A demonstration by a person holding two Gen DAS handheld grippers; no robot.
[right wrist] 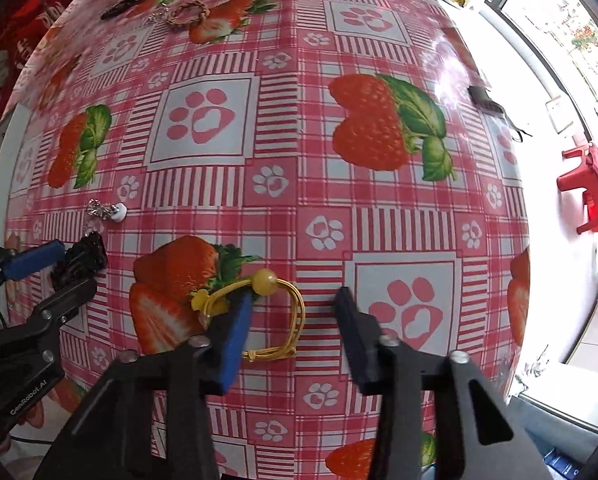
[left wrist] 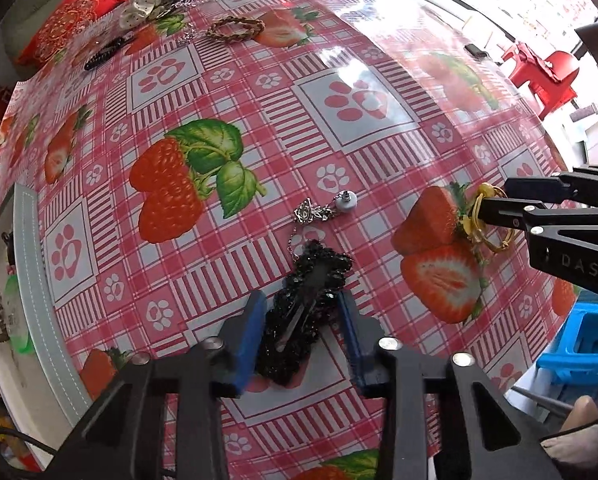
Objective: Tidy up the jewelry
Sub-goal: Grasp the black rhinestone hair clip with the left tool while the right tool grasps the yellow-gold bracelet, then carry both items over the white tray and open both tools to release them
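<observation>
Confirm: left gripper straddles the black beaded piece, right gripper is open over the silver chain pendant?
Not quite. The right gripper is open over the yellow cord bracelet, as the right wrist view shows. The silver chain pendant lies apart, just beyond the black beaded piece that the left gripper straddles.

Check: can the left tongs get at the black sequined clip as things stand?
Probably yes. The left tongs stand open with the black sequined clip lying between the blue pads; nothing sits in the way, and the silver brooch lies just beyond.
</observation>
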